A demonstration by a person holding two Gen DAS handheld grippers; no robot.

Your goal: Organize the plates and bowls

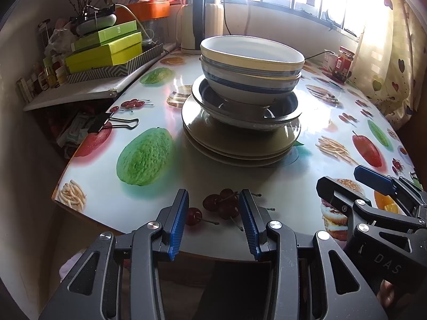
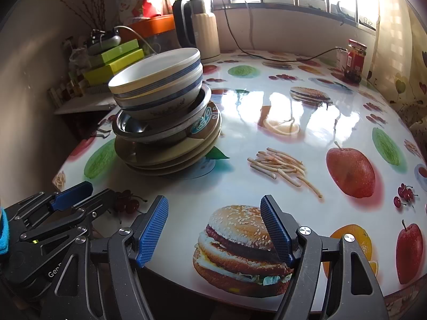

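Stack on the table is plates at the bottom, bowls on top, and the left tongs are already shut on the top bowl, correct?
Not quite. The left tongs are open and empty at the near table edge, short of the top bowl, per the left wrist view. Stack order is right: plates below, bowls above.

binder clip (image 1: pixel 113 123), green boxes (image 1: pixel 106 50), kettle (image 2: pixel 196 26), jar (image 2: pixel 355 61)

Home dining corner: fruit-print table (image 1: pixel 267 184), kettle (image 1: pixel 198 18).

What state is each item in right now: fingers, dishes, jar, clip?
left gripper: open, empty
right gripper: open, empty
top bowl: upright, empty, nested
metal bowl: upright, on plates
plates: stacked
jar: upright, lidded
binder clip: lying flat
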